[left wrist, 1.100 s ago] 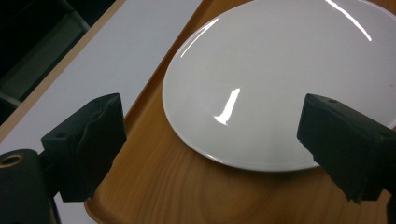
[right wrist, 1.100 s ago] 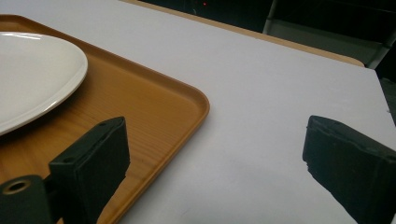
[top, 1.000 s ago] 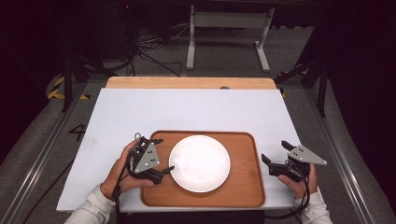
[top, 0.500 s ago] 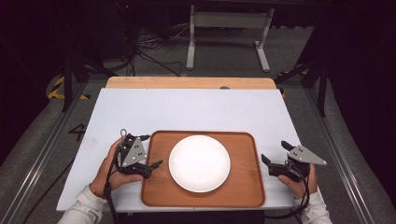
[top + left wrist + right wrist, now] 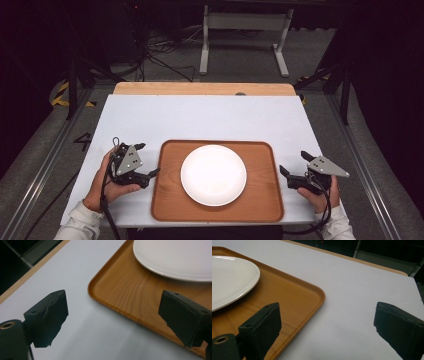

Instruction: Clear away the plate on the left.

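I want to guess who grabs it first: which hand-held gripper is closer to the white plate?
Left. The left hand-held gripper sits by the tray's left edge; the right hand-held gripper waits farther from the plate.

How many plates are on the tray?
1. The white plate lies in the middle of the wooden tray, between the left gripper and right gripper.

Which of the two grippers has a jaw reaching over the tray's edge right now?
The left gripper: its near jaw tip overlaps the left rim of the wooden tray. The right gripper stands off the tray's right side, bare table between them. Both are open, empty.
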`<move>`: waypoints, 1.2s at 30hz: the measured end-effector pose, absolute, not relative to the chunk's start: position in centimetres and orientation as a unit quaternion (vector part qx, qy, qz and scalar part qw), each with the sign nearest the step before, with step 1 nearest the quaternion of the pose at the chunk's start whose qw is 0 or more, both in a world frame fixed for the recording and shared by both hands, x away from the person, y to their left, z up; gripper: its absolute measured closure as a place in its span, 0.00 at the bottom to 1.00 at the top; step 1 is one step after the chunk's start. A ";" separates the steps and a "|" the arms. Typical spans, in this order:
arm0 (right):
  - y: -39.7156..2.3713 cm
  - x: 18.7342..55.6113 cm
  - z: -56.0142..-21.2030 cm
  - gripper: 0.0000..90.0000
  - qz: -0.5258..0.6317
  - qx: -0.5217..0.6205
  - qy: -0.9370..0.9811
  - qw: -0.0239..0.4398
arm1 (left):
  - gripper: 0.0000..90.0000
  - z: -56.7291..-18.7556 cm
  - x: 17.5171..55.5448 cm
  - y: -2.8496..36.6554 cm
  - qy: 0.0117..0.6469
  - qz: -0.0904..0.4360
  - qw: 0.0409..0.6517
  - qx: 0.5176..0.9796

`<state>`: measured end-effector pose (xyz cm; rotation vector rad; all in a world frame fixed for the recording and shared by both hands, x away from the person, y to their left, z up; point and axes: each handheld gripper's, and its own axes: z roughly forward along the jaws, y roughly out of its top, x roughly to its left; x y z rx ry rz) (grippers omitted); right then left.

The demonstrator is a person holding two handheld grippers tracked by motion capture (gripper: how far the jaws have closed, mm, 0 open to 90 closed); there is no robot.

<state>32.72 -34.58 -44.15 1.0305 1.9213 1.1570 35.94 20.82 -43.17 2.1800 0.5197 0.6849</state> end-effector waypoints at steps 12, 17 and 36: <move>-34.5 32.9 -44.2 0.09 0.442 0.392 0.737 0.329 | 0.11 -43.9 35.6 23.6 0.239 0.272 0.382 0.851; -34.4 32.9 -44.2 0.09 0.442 0.391 0.738 0.329 | 0.12 -44.5 35.3 24.8 0.256 0.268 0.379 0.848; -34.6 32.9 -44.1 0.09 0.444 0.394 0.735 0.329 | 0.13 -45.8 34.2 28.3 0.309 0.255 0.390 0.829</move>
